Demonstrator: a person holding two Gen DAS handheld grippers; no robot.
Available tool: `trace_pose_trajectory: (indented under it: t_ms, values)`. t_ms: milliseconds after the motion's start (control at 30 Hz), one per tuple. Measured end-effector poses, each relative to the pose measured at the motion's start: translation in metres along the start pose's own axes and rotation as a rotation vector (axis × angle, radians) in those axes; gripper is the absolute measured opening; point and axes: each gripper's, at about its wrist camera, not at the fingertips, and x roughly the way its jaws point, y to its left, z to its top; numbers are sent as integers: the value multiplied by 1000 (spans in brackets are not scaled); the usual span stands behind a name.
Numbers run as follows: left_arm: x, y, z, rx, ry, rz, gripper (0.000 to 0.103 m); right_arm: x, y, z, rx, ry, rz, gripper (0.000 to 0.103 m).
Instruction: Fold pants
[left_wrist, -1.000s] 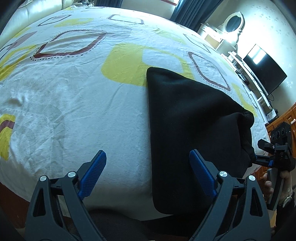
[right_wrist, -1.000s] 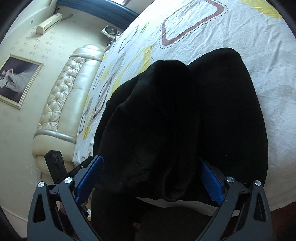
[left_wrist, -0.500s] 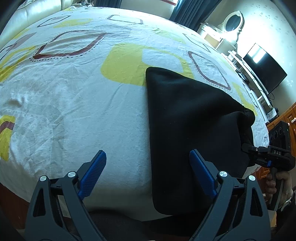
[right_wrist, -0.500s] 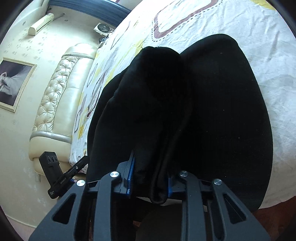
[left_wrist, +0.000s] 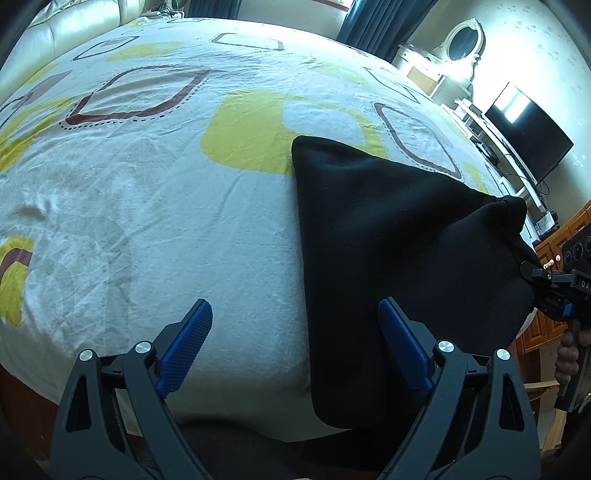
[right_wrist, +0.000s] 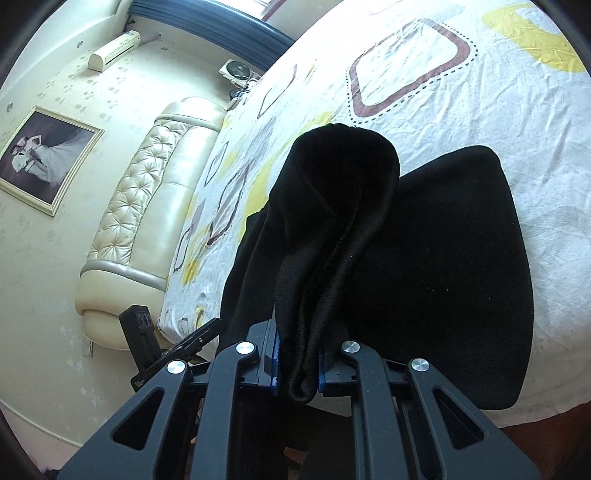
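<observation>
Black pants (left_wrist: 388, 236) lie folded on the patterned bed sheet (left_wrist: 147, 206), at the near right part of the bed. My left gripper (left_wrist: 291, 336) hovers open over the near edge, its right finger above the pants' left border and nothing between the pads. In the right wrist view my right gripper (right_wrist: 297, 369) is shut on a bunched fold of the pants (right_wrist: 332, 221), which rises above the flat layer. In the left wrist view that gripper (left_wrist: 554, 291) shows at the far right, pinching the lifted corner.
A cream tufted headboard (right_wrist: 140, 206) runs along the bed's far side. A television (left_wrist: 528, 136) and a white dresser with an oval mirror (left_wrist: 461, 40) stand beyond the bed. A wooden cabinet (left_wrist: 554, 251) is close to the right hand (left_wrist: 567, 358).
My right gripper went from wide open around the pants' bunched edge to shut on it, then lifted that fold slightly. The left gripper stayed where it was.
</observation>
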Motion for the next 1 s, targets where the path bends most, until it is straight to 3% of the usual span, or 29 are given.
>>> trace_pose_trajectory:
  t_ms: [633, 867, 1000]
  values:
    - [-2, -5, -2, -22, 12, -60, 92, -12, -49, -11, 118, -18, -63, 13]
    - [0, -10, -4, -27, 25, -150, 92, -9, -66, -13, 151, -3, -53, 13]
    - [5, -6, -6, -86, 64, -229, 92, -14, -77, -13, 167, 2, -27, 14]
